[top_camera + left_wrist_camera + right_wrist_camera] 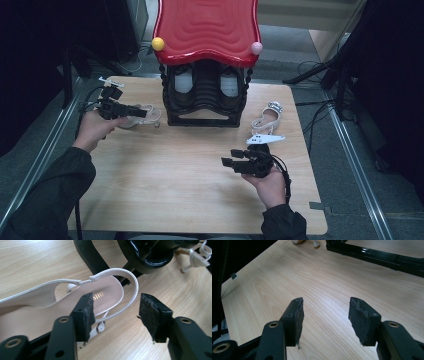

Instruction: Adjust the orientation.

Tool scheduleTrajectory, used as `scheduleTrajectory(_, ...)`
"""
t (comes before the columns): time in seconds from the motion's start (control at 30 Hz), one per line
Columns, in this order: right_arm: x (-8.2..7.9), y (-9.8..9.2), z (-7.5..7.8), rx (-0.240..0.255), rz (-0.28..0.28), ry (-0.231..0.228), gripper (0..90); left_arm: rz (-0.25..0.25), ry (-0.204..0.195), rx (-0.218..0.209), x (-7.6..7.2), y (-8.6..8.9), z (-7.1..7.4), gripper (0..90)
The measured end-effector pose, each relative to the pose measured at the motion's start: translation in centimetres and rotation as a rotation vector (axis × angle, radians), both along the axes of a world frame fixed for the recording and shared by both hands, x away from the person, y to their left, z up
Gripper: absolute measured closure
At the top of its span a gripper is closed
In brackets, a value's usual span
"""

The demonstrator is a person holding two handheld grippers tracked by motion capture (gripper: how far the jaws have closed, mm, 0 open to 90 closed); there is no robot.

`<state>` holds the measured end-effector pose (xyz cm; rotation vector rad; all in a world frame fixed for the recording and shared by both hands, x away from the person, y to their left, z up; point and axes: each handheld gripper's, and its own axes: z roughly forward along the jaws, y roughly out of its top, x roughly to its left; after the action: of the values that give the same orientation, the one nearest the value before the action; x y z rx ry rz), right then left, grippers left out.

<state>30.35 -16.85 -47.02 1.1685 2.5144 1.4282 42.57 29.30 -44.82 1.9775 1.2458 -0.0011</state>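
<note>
Now I'm letting go of the pale slingback sandal (50, 307) beside the black shoe rack (202, 107) — left claw (116, 315) gaping, right claw (325, 320) idling wide — next, I'd be backing off

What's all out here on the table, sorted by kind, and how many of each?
Pale sandals: 2, one by the left gripper, one at the right
Black rack with red top: 1
Hand-held grippers: 2, left and right
Total: 5
</note>
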Motion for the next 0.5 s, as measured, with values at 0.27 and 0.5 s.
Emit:
scheduleTrajectory(0.27,0.0,0.0,-0.1,-0.006,0.001,0.001,46.7,-0.025,0.016,0.055,0.3,-1.6,-1.4,48.1)
scheduleTrajectory(0.5,0.0,-0.4,-0.1,0.006,-0.010,0.000,47.3,-0.043,0.031,0.074,-0.1,-1.6,-1.4,85.6)
